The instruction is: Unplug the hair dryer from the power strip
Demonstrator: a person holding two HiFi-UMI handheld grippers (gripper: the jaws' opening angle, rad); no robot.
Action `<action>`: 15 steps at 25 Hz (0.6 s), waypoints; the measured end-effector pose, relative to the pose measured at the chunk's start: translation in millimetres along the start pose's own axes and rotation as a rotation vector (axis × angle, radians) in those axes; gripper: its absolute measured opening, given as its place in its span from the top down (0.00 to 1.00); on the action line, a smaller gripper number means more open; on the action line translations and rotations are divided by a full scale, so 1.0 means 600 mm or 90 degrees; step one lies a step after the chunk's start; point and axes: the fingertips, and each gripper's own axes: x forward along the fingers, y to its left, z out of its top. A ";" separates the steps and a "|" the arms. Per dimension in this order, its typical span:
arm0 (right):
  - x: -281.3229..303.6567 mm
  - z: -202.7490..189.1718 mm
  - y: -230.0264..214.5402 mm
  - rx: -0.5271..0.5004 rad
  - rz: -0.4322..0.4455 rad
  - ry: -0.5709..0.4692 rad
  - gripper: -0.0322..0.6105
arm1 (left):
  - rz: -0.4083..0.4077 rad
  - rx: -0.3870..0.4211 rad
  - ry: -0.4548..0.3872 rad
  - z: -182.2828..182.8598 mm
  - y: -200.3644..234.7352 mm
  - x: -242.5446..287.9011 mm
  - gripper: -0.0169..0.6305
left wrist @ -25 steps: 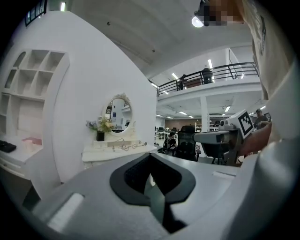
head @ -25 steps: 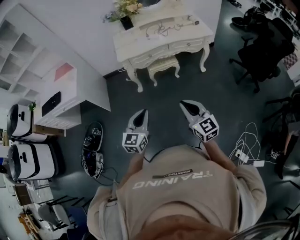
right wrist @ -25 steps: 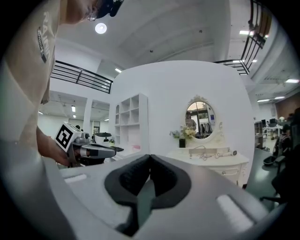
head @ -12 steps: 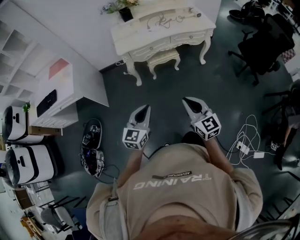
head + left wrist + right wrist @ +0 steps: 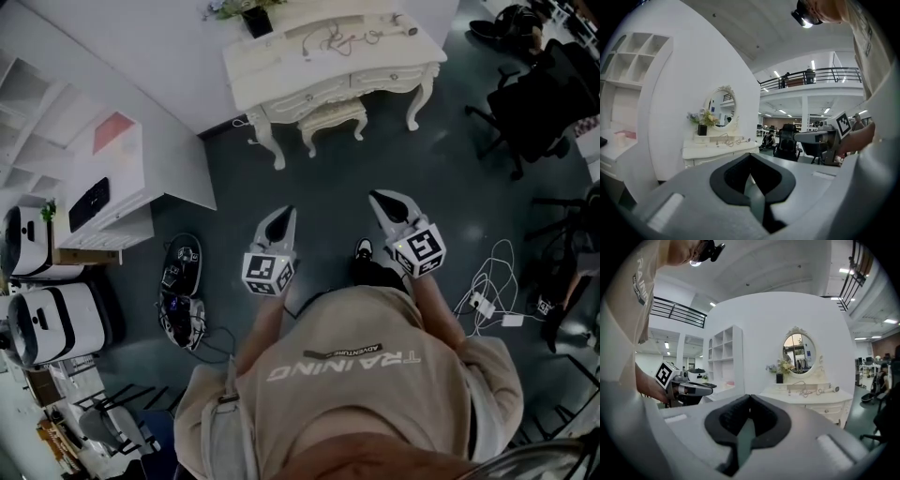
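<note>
Dark grey floor (image 5: 328,178) fills most of my head view, with a white wall (image 5: 141,56) running along its far side. Against that wall stands a white dressing table (image 5: 281,66), well ahead of both tools, with a small stool (image 5: 330,114) tucked beneath it. I hold the left gripper (image 5: 284,217) and right gripper (image 5: 380,199) side by side at chest height, both aimed towards the table. Each one's own camera shows its tongs pressed together at the tips with nothing between them. The hair dryer (image 5: 401,25) lies on the tabletop's right end, its cord (image 5: 333,39) looped across the middle. I cannot make out the power strip there.
</note>
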 end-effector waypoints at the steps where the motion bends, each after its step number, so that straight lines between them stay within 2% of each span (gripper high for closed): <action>1: 0.010 0.004 -0.020 0.002 0.002 -0.007 0.94 | 0.003 0.002 -0.003 0.008 0.001 0.019 0.96; 7: 0.077 0.039 -0.123 0.017 0.032 -0.034 0.95 | 0.031 0.006 -0.016 0.054 0.022 0.120 0.96; 15: 0.163 -0.006 -0.250 0.058 0.103 0.002 0.94 | 0.050 0.004 -0.008 0.060 0.031 0.278 0.96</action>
